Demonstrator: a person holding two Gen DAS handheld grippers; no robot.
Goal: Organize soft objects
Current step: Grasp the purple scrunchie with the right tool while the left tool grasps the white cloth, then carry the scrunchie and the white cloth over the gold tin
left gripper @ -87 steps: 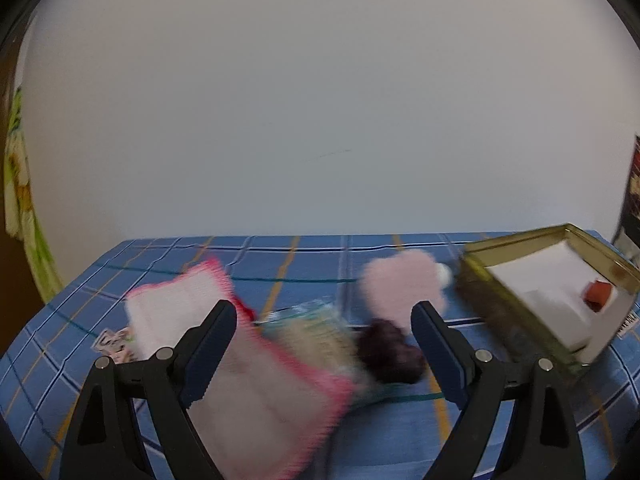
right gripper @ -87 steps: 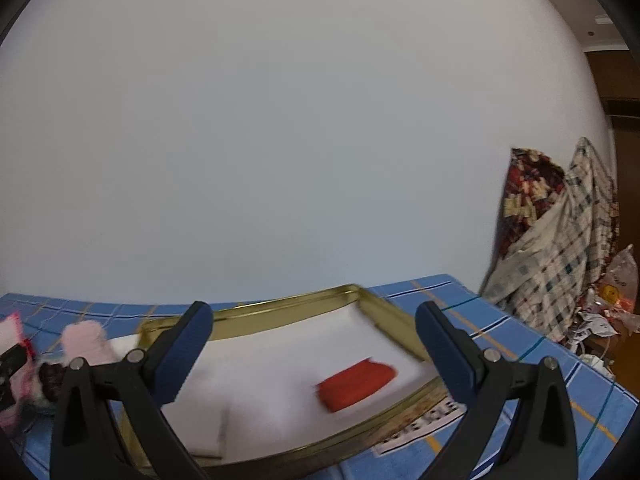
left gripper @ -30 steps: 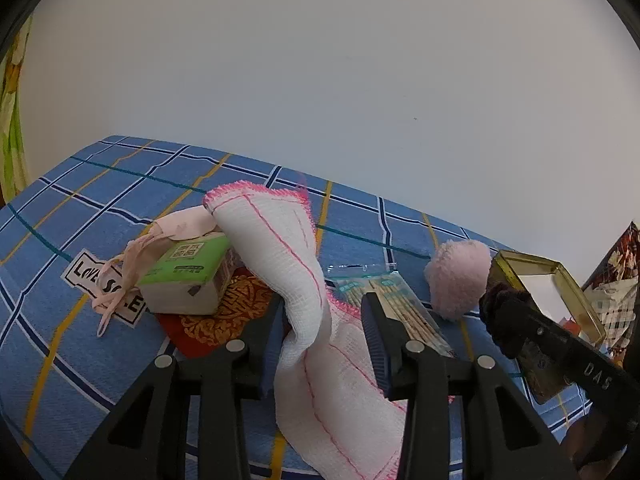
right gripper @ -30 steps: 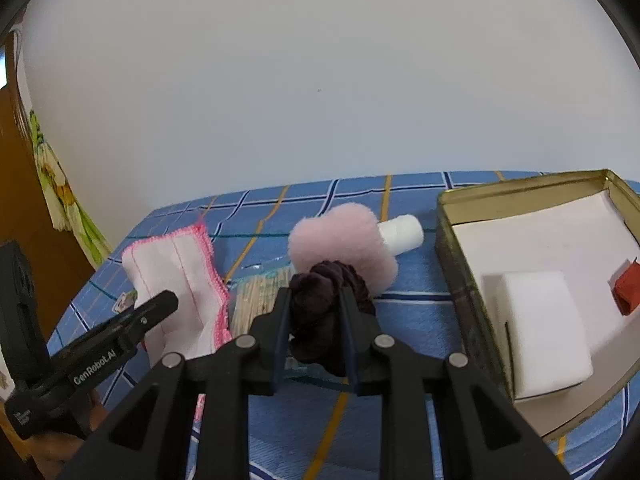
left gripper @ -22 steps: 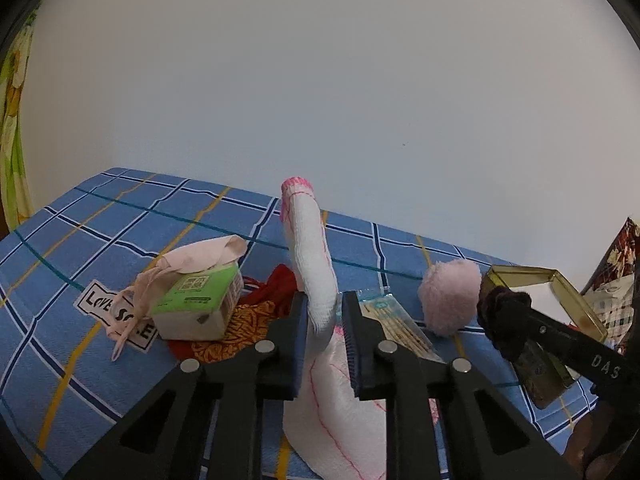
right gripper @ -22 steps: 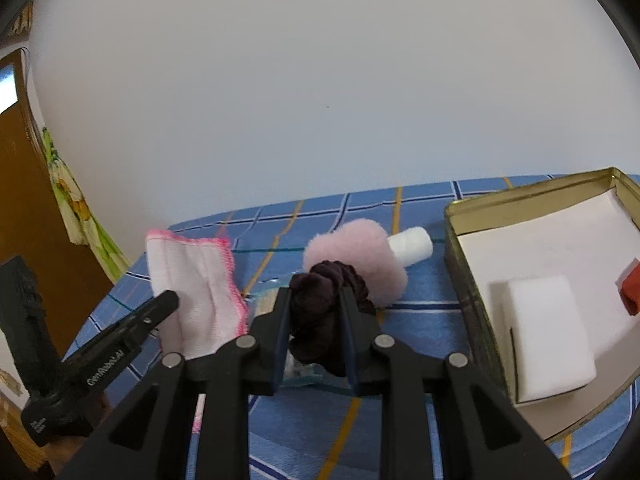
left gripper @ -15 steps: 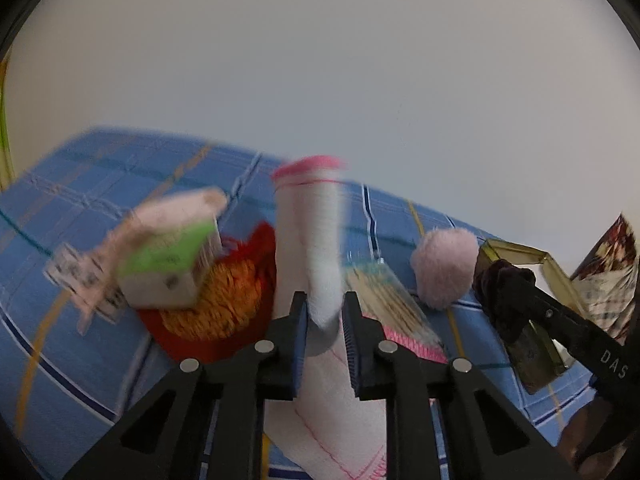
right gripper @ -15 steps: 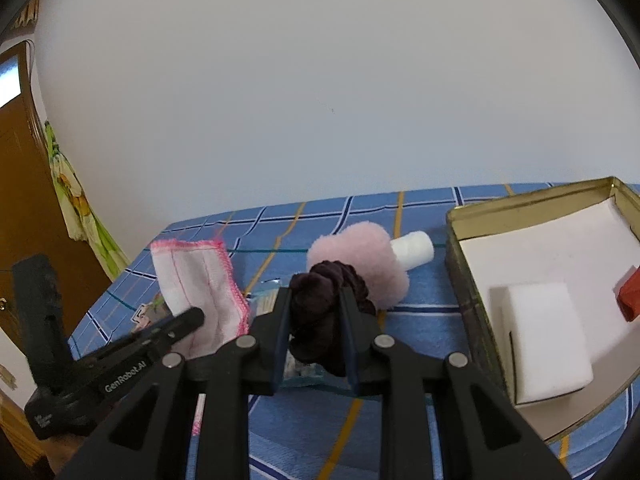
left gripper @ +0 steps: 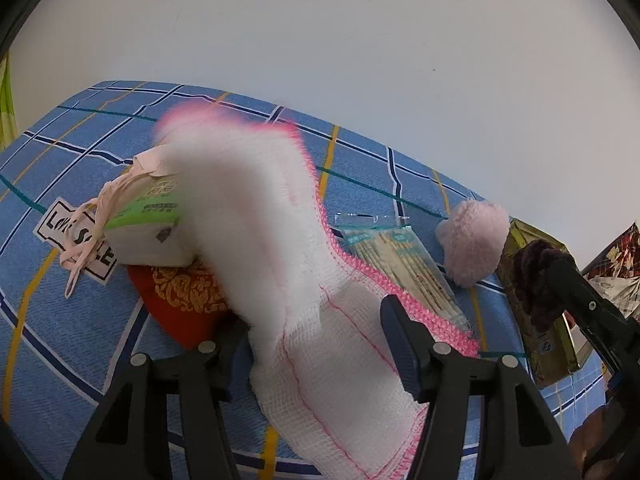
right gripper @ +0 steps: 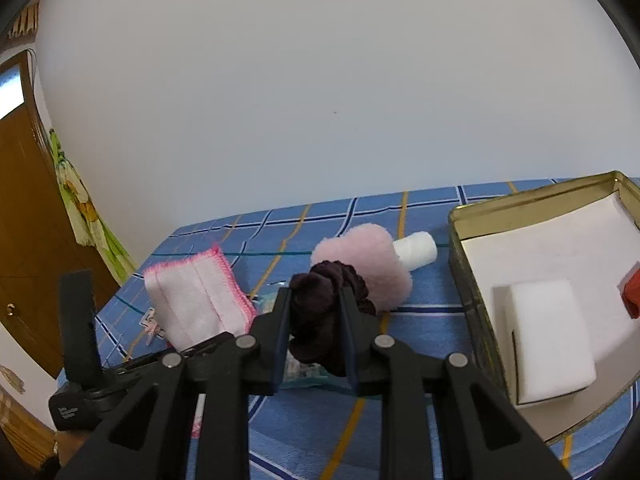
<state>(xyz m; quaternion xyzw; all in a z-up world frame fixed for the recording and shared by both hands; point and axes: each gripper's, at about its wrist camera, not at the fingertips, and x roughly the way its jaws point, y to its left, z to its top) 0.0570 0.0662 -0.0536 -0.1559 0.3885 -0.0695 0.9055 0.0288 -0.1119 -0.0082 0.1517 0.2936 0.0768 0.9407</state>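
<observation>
Lying between the just-opened left tongs [left gripper: 316, 328] — white cloth [left gripper: 304, 320]; right tongs [right gripper: 314, 334] clamp scrunchie [right gripper: 320, 316].

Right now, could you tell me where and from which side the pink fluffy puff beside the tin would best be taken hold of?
Grip the pink puff across its round fluffy body, coming from above. In the right wrist view it lies flat on the blue checked cloth, with its white stub pointing away toward the wall. The tin stands apart on one side, so pinching across the near and far edges probably keeps the fingers clear.
</observation>
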